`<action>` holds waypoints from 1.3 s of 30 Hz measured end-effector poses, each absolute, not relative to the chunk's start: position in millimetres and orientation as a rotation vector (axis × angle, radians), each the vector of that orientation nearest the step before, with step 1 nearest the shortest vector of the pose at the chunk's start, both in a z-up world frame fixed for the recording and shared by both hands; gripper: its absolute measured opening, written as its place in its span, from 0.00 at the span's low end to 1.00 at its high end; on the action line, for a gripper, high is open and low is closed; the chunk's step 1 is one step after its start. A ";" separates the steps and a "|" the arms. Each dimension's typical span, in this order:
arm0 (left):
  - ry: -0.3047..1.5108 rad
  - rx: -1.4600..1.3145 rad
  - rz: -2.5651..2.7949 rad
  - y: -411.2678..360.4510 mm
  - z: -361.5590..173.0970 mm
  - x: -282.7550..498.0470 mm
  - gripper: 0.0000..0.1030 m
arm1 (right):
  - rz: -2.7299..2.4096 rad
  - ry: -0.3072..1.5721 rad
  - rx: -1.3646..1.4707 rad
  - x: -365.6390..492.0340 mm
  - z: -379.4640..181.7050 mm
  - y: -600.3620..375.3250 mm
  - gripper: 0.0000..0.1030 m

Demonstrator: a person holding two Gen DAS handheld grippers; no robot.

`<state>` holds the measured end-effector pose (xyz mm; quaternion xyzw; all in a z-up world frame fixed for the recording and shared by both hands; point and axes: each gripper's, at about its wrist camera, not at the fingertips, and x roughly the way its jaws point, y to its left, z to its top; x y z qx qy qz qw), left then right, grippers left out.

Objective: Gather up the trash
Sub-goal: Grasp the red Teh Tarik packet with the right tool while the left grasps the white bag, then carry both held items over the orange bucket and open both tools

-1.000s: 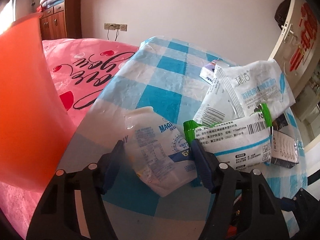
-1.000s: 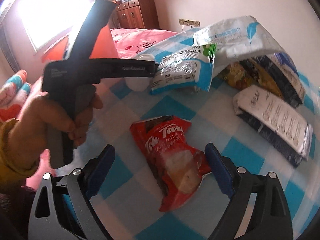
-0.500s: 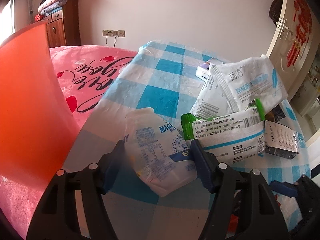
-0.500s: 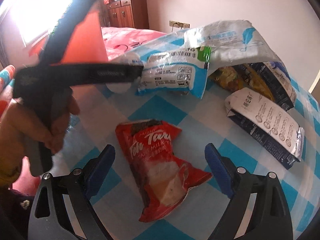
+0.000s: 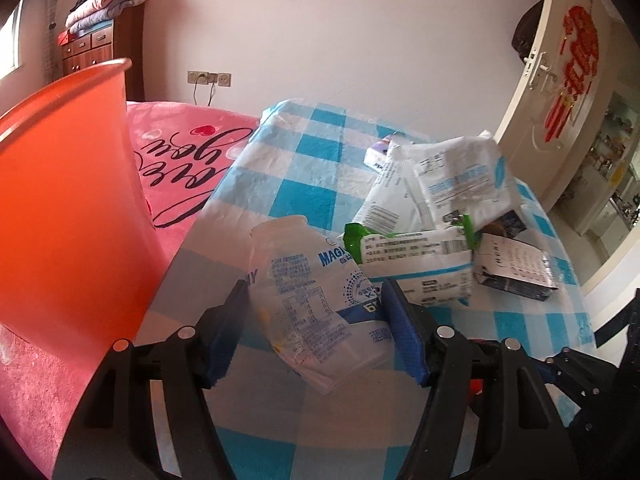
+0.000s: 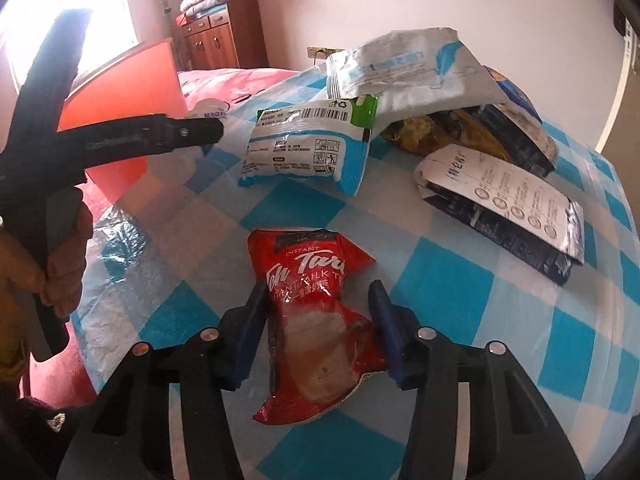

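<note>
Your left hand-held gripper grips the white pouch (above the counter's left edge); your right hand-held gripper's jaws are closing around the red packet.

two close downward wrist views, shared tablecloth

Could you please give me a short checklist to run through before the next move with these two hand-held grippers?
1. Left hand-held gripper clamped on the white pouch: ok, pads press both sides.
2. Red packet between the right hand-held gripper pads: ok, its jaws are closing.
3. Right pads firmly gripping the red packet: cannot tell.
4. Orange bin within view, mouth open: ok, left of the pouch.
5. Bin free of obstruction inside: cannot tell.
6. Table cleared of trash: not ok, several packets remain.
</note>
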<state>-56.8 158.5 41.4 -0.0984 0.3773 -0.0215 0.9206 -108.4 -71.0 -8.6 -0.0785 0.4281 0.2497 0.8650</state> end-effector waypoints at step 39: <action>0.502 -0.271 0.290 326.9 159.1 -99.6 0.66 | 0.982 0.708 0.168 -23.5 181.3 133.7 0.40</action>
